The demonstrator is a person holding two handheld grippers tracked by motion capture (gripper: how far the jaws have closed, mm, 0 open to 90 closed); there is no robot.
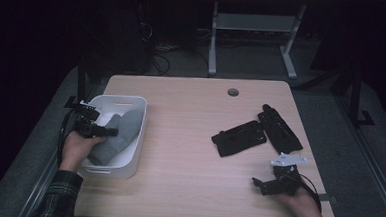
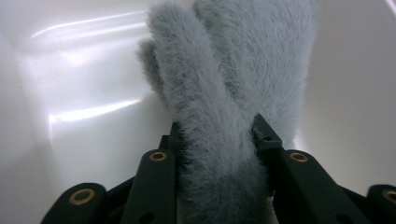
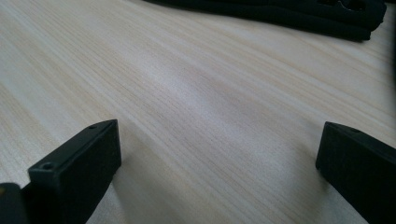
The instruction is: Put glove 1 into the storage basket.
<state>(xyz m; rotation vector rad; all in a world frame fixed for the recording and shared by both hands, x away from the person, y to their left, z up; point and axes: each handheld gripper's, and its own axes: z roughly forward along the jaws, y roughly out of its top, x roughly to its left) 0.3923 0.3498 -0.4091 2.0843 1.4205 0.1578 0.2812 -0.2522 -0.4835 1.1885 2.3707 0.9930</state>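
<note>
A pair of grey fuzzy mittens [image 1: 122, 130] lies in a white bin [image 1: 119, 100] at the table's left side. My left gripper [image 1: 111, 132] reaches into the bin from its left rim. In the left gripper view its jaws stand against both sides of one grey mitten [image 2: 233, 70], which fills the gap between them, with the bin's white wall [image 2: 84, 84] behind. My right gripper [image 1: 264, 185] rests low over the table's front right, open, and its view shows bare wood between the jaws of the right gripper [image 3: 217, 154]. Two black gloves [image 1: 239, 137] [image 1: 280, 129] lie just beyond it.
The edge of a black glove [image 3: 289, 14] runs along the top of the right gripper view. A round cable hole [image 1: 233, 92] sits near the table's far edge. Behind the table stand the grey legs of a frame [image 1: 213, 44] and some cables on the floor.
</note>
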